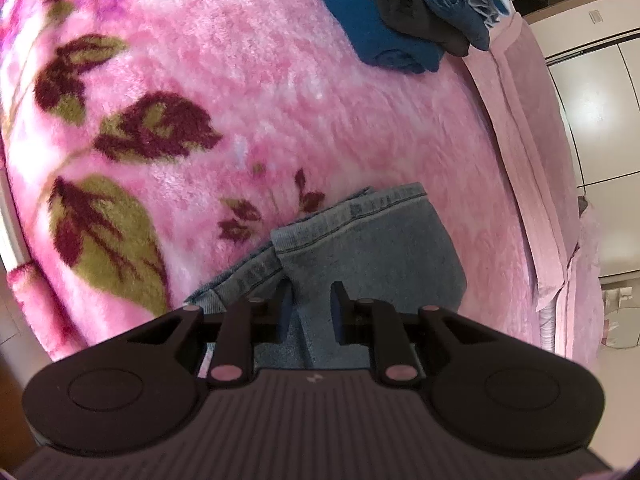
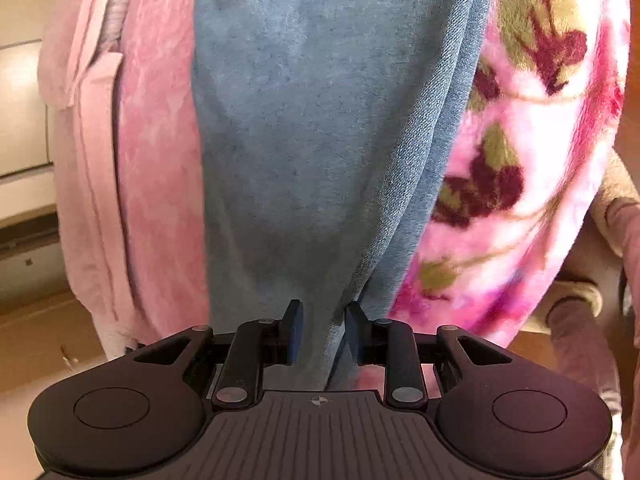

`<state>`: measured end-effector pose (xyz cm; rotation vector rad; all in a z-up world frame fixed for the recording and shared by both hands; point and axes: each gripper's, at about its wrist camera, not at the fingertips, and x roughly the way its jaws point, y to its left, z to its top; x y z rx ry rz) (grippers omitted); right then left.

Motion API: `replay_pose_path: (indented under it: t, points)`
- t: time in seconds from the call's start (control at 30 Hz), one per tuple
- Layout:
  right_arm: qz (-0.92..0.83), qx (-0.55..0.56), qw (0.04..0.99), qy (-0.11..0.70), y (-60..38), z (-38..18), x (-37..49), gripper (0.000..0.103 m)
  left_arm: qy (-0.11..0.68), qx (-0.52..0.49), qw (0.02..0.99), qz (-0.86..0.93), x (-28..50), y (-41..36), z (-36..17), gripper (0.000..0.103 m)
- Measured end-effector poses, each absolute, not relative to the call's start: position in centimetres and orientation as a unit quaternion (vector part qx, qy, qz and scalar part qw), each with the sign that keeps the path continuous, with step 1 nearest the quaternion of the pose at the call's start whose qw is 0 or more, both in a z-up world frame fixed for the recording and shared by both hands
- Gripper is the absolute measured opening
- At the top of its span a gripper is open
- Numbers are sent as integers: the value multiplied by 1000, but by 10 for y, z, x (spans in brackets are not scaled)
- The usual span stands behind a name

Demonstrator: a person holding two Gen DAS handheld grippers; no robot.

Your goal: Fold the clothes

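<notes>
Left tool (image 1: 310, 312) narrowly parted, pads astride grey-blue jeans (image 1: 360, 248) near the hemmed cuffs; actual pinch not discernible. Right tool (image 2: 323, 336) partly closed, denim fold (image 2: 320, 160) gathered between pads, seemingly clamped. Jeans spread forward across pink floral blanket (image 1: 200, 80) on bed.

Left gripper (image 1: 311, 308) sat at lower centre of the left wrist frame, angled downward, jaws narrowly parted with grey denim jeans (image 1: 360, 248) between the pads. Right gripper (image 2: 323, 332) sat at lower centre of the right wrist frame, also angled downward, jaws narrowly parted, clamped on a denim fold.
</notes>
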<state>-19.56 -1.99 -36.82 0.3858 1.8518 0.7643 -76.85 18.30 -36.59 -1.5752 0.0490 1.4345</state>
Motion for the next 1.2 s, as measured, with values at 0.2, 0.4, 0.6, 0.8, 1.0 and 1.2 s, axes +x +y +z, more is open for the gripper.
replay_pose_path:
  t: [0.2, 0.4, 0.6, 0.8, 1.0, 1.2]
  points:
    - [302, 136, 536, 777, -16, -382, -195, 28, 29, -638, 490, 594, -764, 188, -368, 8]
    - [364, 99, 562, 736, -6, -361, -194, 0, 32, -567, 558, 606, -761, 162, -331, 0]
    - [355, 72, 574, 734, -8, -365, -197, 0, 57, -586, 528, 611, -766, 130, -348, 0]
    - [366, 54, 579, 727, -7, -364, -203, 0, 68, -569, 541, 616, -763, 129, -354, 0]
    - [372, 28, 586, 719, -6, -370, -210, 1, 131, -546, 548, 620, -755, 139, -355, 3]
    - [364, 34, 590, 720, -21, -348, -183, 25, 235, -510, 561, 608, -723, 133, -324, 1]
